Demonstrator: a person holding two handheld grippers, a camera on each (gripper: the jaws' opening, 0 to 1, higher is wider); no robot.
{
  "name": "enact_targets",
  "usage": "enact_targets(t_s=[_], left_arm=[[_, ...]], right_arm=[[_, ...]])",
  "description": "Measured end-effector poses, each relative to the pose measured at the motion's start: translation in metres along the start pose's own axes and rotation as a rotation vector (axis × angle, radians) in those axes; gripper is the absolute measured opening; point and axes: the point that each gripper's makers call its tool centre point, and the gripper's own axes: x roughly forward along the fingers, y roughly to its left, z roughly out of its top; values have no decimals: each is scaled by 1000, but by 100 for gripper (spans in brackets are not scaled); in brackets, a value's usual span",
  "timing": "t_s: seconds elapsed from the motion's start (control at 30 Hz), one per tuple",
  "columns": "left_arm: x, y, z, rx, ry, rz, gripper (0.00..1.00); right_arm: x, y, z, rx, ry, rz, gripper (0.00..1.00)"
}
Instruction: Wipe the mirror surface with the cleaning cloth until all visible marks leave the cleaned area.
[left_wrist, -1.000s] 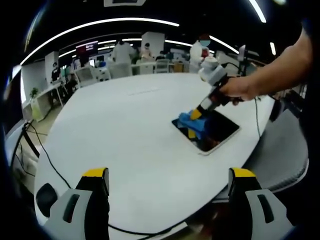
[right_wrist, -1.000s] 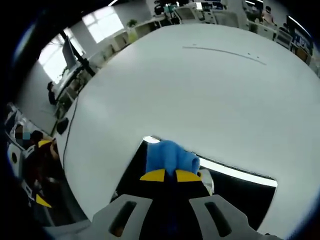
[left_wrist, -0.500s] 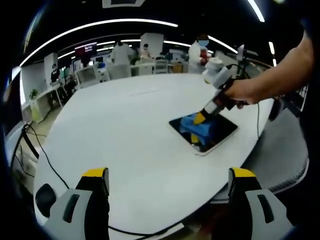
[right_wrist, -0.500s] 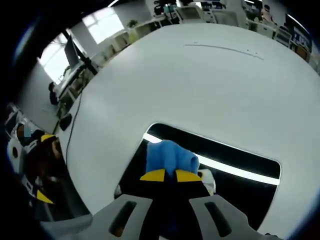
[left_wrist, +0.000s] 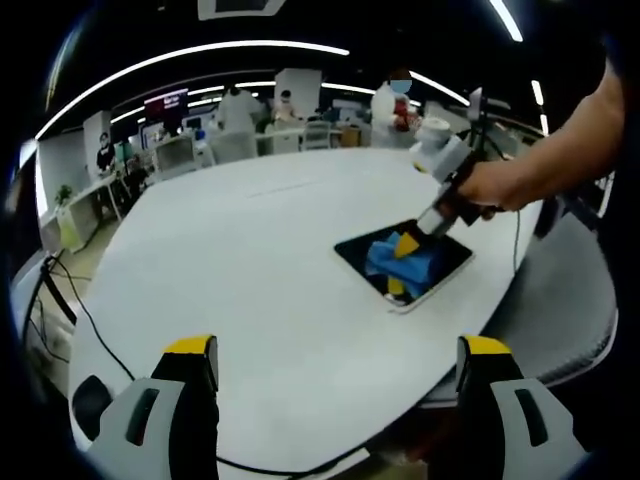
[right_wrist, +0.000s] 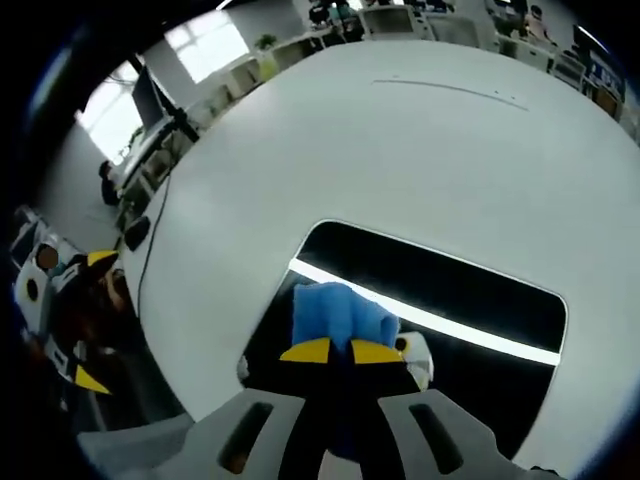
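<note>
Mirror (right_wrist: 450, 290): a dark rectangular pane with a pale border, lying flat on the white worktop (left_wrist: 250, 260) near its edge, reflecting a bright ceiling strip. No marks can be made out on the glass at this size.

Cleaning cloth (right_wrist: 340, 315): blue, bunched, clenched between the yellow-tipped jaws of the right tool (right_wrist: 332, 351) and pressed onto the near-left part of the pane. In the left gripper view the cloth (left_wrist: 400, 262) lies on the mirror (left_wrist: 440, 262), with the right tool (left_wrist: 408, 243) angled steeply down onto it from a hand (left_wrist: 490, 185); the slant probably lets the wad, not the jaw tips, bear on the glass.

Left tool (left_wrist: 335, 350): jaws released and wide apart, grasping nothing, held well back over the worktop's near side, apparently so that mirror and cloth stay in its view.

Cable (left_wrist: 90, 310): dark, trailing along the worktop's left margin. People and desks stand far behind.
</note>
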Motion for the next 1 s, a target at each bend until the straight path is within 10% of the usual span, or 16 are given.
enact_targets(t_s=[1.0], left_arm=[[8,-11,7,-5,-30,-9,99]], right_arm=[[-12,17,-33,-15,25,42,0]])
